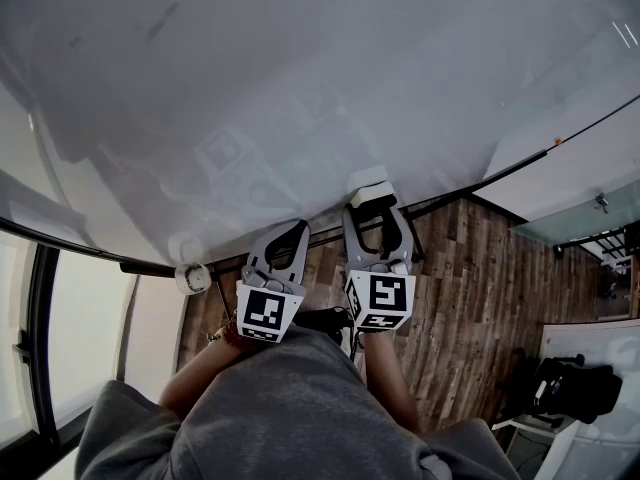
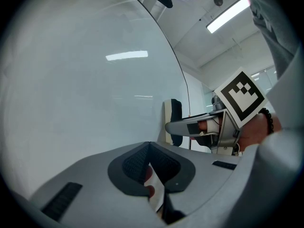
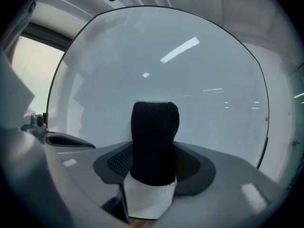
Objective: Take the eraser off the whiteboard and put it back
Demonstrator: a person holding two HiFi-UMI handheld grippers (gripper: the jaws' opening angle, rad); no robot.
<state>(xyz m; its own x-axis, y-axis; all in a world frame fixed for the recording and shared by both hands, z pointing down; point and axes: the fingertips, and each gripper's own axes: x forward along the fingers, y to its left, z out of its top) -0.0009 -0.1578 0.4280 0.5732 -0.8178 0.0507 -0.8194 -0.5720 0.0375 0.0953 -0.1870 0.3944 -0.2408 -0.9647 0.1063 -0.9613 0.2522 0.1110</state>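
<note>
Clamping the eraser [image 3: 154, 144] endwise, the right gripper [image 1: 374, 213] presents it to the whiteboard [image 1: 300, 68] near the lower edge, long axis pointing boardward; contact cannot be told. The left gripper [image 2: 151, 165], clenched on nothing, hangs just beside.

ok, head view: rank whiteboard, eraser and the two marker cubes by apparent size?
1. whiteboard, by far.
2. left marker cube and right marker cube: look alike, not ranked.
3. eraser, in the right hand-held gripper; farther from the camera and partly hidden, so unsure.
</note>
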